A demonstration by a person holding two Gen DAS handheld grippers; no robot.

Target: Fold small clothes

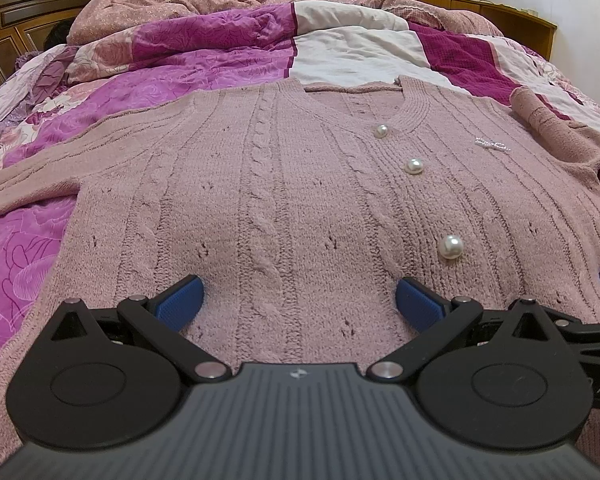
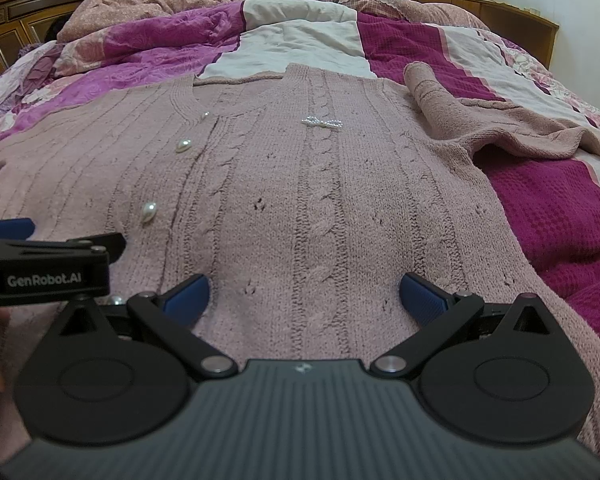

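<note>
A cardigan (image 1: 284, 184) lay flat on a quilt (image 1: 172, 80) on the bed, neckline farthest away, one sleeve (image 2: 432, 100) folded at its right, both grippers side by side at its near hem.

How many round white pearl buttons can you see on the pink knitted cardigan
4: top below the V-neck, second, third, and a fourth at the hem, partly hidden behind the left gripper. More may be hidden.

I see a dusty-pink cable-knit cardigan (image 1: 284, 184) with white pearl buttons (image 1: 450, 246) and a small white beaded bow (image 2: 322, 123). Under it lies a patchwork quilt (image 1: 204, 68) in magenta, rose-printed purple and off-white. My grippers' finger pads (image 2: 188, 294) are blue, on black arms.
</note>
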